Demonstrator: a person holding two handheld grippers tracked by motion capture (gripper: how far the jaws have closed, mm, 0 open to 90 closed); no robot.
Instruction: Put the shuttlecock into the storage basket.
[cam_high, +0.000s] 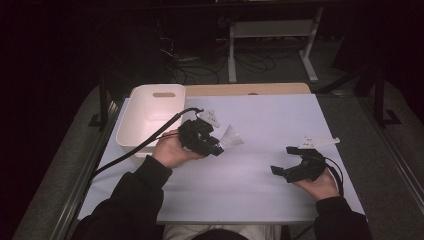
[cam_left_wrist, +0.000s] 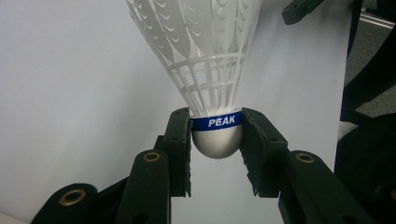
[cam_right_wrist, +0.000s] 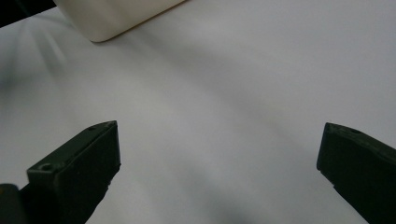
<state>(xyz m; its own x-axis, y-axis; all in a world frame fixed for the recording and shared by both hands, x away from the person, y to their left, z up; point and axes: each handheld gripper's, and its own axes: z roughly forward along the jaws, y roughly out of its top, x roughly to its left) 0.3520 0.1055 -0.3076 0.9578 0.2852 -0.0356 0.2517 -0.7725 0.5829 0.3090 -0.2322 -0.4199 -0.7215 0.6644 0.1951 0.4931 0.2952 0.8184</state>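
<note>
shuttlecock: I'm seeing the white shuttlecock (cam_left_wrist: 212, 70) pinched at its rounded cork base, blue PEAK band level with the jaw tips, skirt fanning out past them.
left gripper: my left gripper (cam_left_wrist: 215, 140) is clamping the cork from both sides, jaws nearly together; in the high view it's sitting (cam_high: 216, 145) left of the tabletop's centre.
right gripper: my right gripper (cam_right_wrist: 219, 154) is gaping wide with nothing between the jaws, hovering near the right edge (cam_high: 280, 169).
bin: white bin (cam_high: 150, 117) is sitting at the far left corner, just beside the left gripper.
room: white tabletop (cam_high: 260, 125) is lying bare between the two grippers and toward the near edge.
</note>
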